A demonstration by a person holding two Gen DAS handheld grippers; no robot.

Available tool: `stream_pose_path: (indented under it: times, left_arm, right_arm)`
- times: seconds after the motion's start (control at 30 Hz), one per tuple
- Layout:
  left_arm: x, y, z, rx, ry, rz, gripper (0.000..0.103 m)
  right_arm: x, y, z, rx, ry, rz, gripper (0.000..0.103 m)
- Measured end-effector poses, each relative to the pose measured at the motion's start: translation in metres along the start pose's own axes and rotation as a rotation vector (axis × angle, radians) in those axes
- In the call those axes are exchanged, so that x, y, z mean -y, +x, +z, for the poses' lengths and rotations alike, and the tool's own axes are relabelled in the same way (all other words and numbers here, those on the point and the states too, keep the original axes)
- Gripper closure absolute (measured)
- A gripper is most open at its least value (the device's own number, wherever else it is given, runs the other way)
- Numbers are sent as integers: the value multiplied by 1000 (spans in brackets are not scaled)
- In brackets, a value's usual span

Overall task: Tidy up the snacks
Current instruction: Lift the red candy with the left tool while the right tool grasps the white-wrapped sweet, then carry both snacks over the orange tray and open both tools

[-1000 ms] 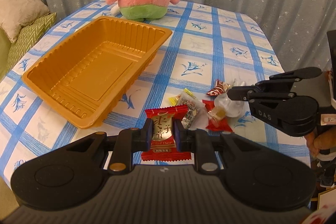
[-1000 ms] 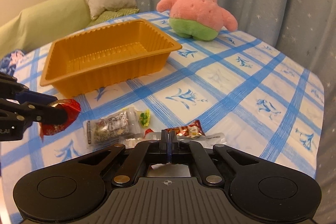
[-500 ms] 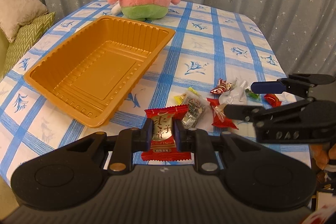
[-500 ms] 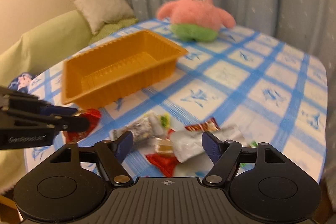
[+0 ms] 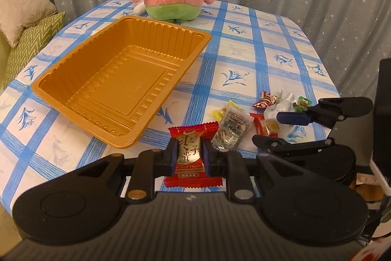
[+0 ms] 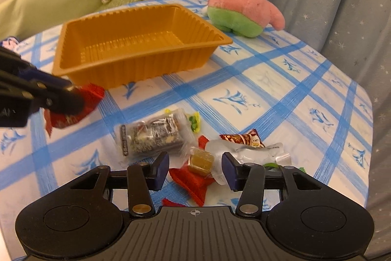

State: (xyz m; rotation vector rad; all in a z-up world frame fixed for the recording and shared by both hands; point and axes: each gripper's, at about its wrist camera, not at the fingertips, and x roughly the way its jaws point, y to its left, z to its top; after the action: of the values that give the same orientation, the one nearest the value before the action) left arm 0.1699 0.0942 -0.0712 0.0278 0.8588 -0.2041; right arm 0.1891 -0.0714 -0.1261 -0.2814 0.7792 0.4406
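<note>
Star-print curtains back a blue-checked table [image 5: 244, 60]. At left, the orange tray [image 5: 80, 70] is seen empty; nothing is sorted yet. The left tongs [image 5: 188, 155] are clamped on a red date packet [image 5: 193, 138], held short of the tray. Right of it, a loose snack pile [image 6: 176, 136] lies on the table. The right tongs [image 6: 195, 169] have just been closing, pads not yet pressing, around an amber candy [image 6: 201, 159]. The pile's count is unclear; wrappers overlap and hide each other.
</note>
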Motion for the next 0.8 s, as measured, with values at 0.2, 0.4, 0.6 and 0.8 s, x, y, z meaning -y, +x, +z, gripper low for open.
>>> stream_pose_path:
  times: [0.2,0.4,0.6,0.8]
  left_arm:
    - [-8,1,0,1,-1,-6,84]
    - [-9,2,4,6,4,-16,84]
    - [-11,0,11,22,10,-25,84]
    - [-18,-5,23,52,11,-24,84]
  right_arm:
    - [5,-1,3,-7,54,-5,84]
    - [12,-11,7,8,108,13,91]
    - [17,-27,16,37,156,32,91]
    - [20,-39,37,88,200,75,91]
